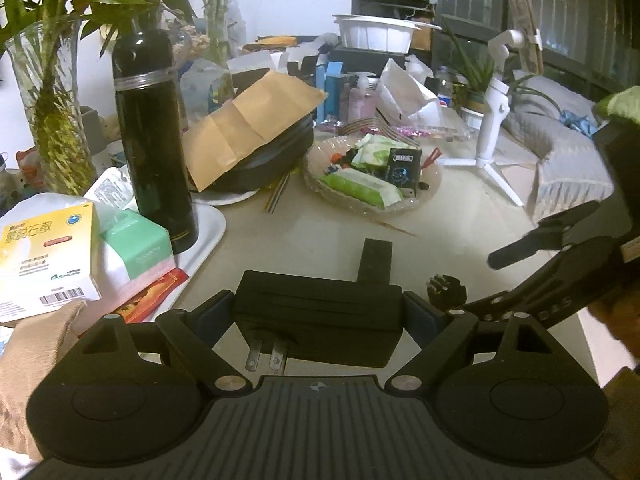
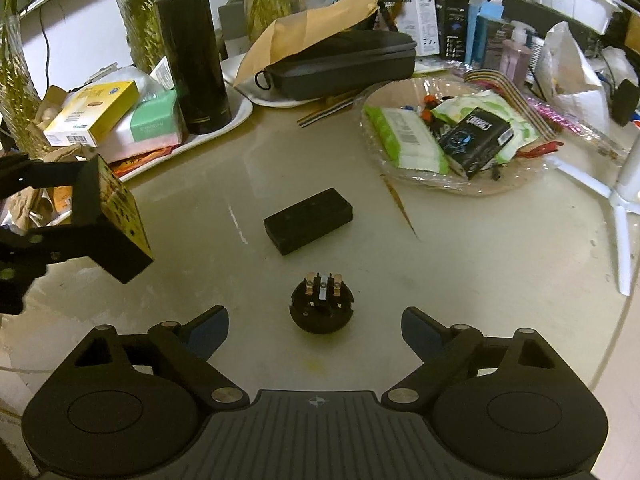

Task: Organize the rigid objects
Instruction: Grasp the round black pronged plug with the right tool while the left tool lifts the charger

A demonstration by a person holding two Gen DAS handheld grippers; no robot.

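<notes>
Black power adapter (image 1: 318,316) sits clamped crosswise between the left gripper (image 1: 318,312) pads, raised off the table (image 2: 480,260), its two prongs pointing back at the camera. One round black plug (image 2: 322,306) lies just ahead of the right gripper (image 2: 315,326), whose wide jaws hold nothing; one black bar (image 2: 308,221) lies diagonally beyond, mid-table.

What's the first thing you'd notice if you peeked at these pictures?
Right up front, the left gripper squeezes a black power adapter with its metal prongs showing. Below the open right gripper, a small round black plug sits alone on the pale table, beside a black box. Behind, a tall black flask stands on a white tray.
</notes>
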